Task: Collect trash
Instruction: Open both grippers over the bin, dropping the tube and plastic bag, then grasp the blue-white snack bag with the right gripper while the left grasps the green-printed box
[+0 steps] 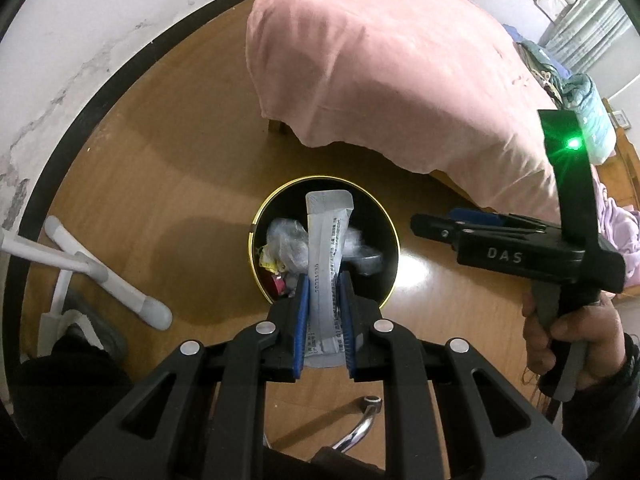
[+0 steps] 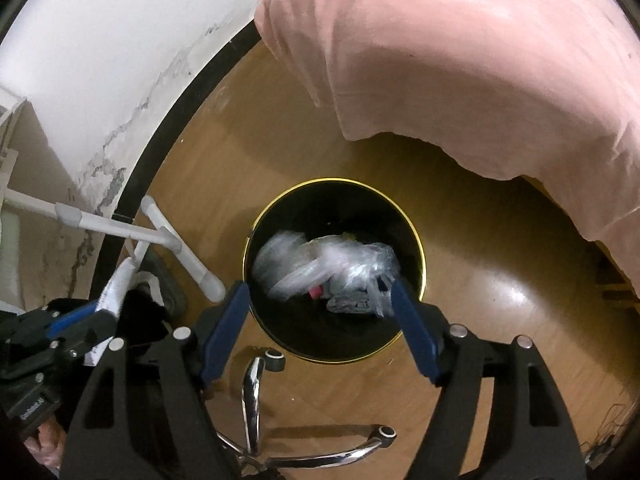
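A black trash bin with a gold rim (image 1: 385,216) stands on the wooden floor and holds crumpled clear plastic (image 2: 320,264) and other scraps. My left gripper (image 1: 323,280) is shut on a flat grey-white packet (image 1: 326,236), which sticks up past the fingertips above the bin's mouth. In the right wrist view this gripper (image 2: 92,316) and its packet (image 2: 114,292) sit at the lower left. My right gripper (image 2: 318,286) hangs over the bin (image 2: 336,181), open, with nothing between its blue pads. In the left wrist view it (image 1: 434,222) shows to the right of the bin, held by a hand.
A bed draped in a pink blanket (image 1: 400,72) overhangs the floor behind the bin. White tube legs of a rack (image 1: 112,280) lie to the left by the wall. A chrome chair base with castors (image 2: 256,392) sits just in front of the bin.
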The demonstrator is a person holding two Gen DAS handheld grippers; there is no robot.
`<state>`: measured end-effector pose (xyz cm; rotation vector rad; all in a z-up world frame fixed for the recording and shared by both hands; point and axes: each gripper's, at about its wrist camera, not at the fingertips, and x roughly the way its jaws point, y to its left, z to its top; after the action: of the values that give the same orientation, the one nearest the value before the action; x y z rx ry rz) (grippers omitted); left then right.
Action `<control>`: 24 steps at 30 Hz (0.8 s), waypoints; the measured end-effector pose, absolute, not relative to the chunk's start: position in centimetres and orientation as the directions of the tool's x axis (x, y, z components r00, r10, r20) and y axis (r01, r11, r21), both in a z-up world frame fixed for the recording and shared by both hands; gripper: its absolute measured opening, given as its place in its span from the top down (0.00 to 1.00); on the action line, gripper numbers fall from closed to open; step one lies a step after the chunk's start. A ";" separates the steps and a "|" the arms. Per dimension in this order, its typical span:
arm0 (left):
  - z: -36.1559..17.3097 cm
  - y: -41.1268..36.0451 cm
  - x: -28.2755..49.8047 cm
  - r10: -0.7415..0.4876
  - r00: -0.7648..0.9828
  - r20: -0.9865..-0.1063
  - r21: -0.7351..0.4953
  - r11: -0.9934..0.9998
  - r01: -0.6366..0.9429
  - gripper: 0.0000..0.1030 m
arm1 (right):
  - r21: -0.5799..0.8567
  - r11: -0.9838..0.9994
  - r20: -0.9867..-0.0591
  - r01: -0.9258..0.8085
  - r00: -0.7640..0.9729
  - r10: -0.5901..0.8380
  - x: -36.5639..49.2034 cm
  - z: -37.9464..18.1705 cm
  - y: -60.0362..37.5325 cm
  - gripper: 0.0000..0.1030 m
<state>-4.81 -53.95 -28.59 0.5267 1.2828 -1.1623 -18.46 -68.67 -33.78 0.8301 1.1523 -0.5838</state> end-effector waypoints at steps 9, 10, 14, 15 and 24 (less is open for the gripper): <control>-29.1 -57.4 -6.3 -0.354 -0.204 -0.913 -0.323 0.318 0.891 0.86 | 0.249 0.540 -0.941 0.804 0.333 -0.062 -21.6 -30.5 -69.7 0.28; -29.1 -57.7 -6.5 -0.350 -0.208 -0.913 -0.324 0.313 0.893 0.85 | 0.245 0.535 -0.940 0.809 0.333 -0.074 -22.1 -30.0 -69.9 0.28; -28.3 -59.2 -7.5 -0.348 -0.174 -0.921 -0.285 0.298 0.911 0.40 | 0.227 0.512 -0.935 0.828 0.333 -0.124 -23.7 -28.0 -70.3 0.25; -27.7 -59.4 -7.8 -0.368 -0.162 -0.916 -0.278 0.290 0.916 0.32 | 0.225 0.508 -0.933 0.831 0.335 -0.134 -24.1 -27.6 -70.3 0.25; -21.5 -56.7 -6.8 -0.441 -0.022 -0.897 -0.180 0.320 0.930 0.19 | 0.214 0.562 -0.909 0.799 0.373 -0.184 -23.2 -22.8 -68.0 0.24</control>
<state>-6.83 -56.69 -21.50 0.5736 1.0994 -1.1932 -23.17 -67.98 -22.75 0.7348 0.9942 -0.7072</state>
